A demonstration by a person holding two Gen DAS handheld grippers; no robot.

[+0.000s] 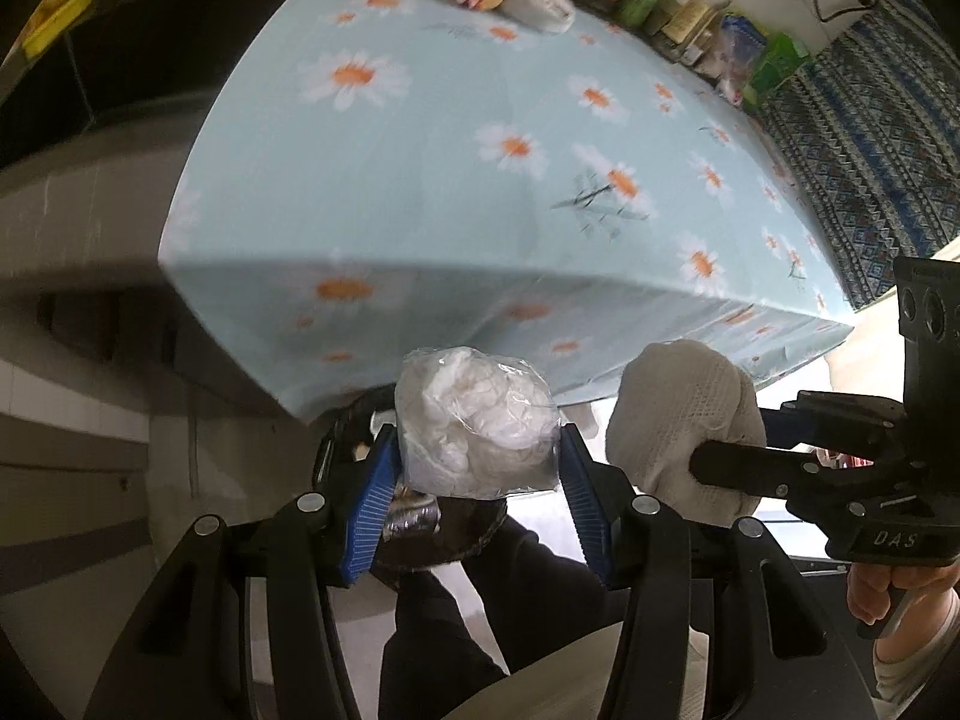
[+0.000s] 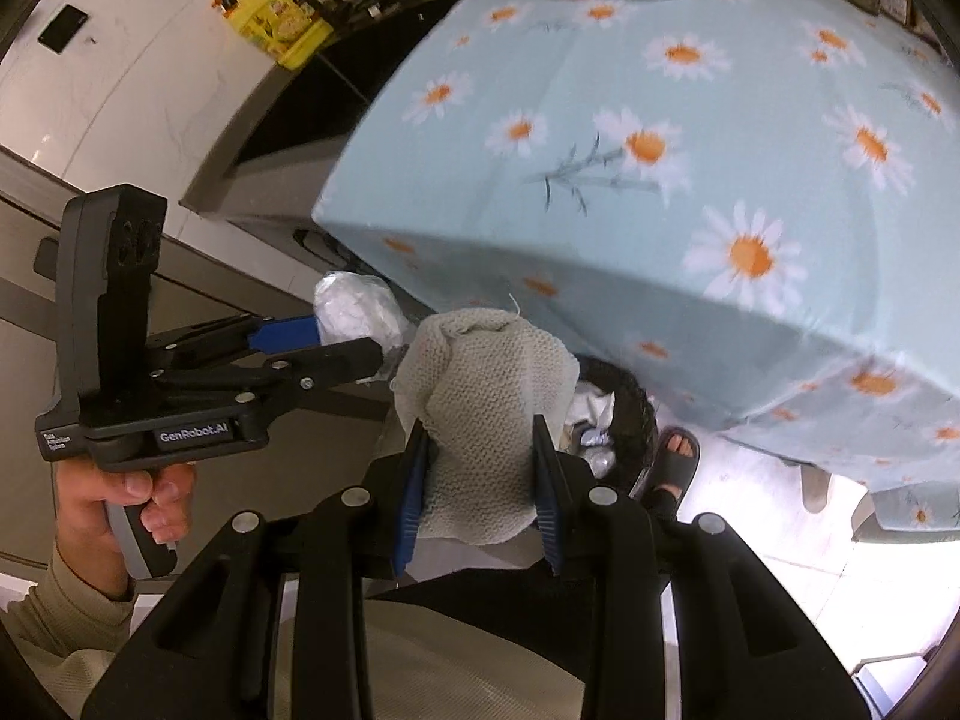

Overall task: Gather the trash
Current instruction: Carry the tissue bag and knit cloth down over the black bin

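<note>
Left hand-held gripper (image 1: 474, 468) clamped crumpled plastic bag (image 1: 477, 420); right hand-held gripper (image 2: 480, 480) pinched knitted cloth (image 2: 480, 396). Both likely light, soft; gripped mid-bulk above wastebasket (image 2: 624, 396).

The left gripper (image 1: 477, 474) clamps a clear plastic bag of white wadding (image 1: 474, 426) at six o'clock. Just beside it, toward four o'clock, the right gripper (image 1: 708, 456) pinches a white knitted cloth (image 1: 678, 414) below the daisy tablecloth (image 1: 456, 180).

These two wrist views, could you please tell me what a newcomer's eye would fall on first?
Probably the two loads: the left gripper clamps a crumpled clear plastic bag, the right gripper a wadded knitted cloth, both off the table's near edge. Behind spreads the daisy-print tablecloth; below sits a dark trash basket.
</note>
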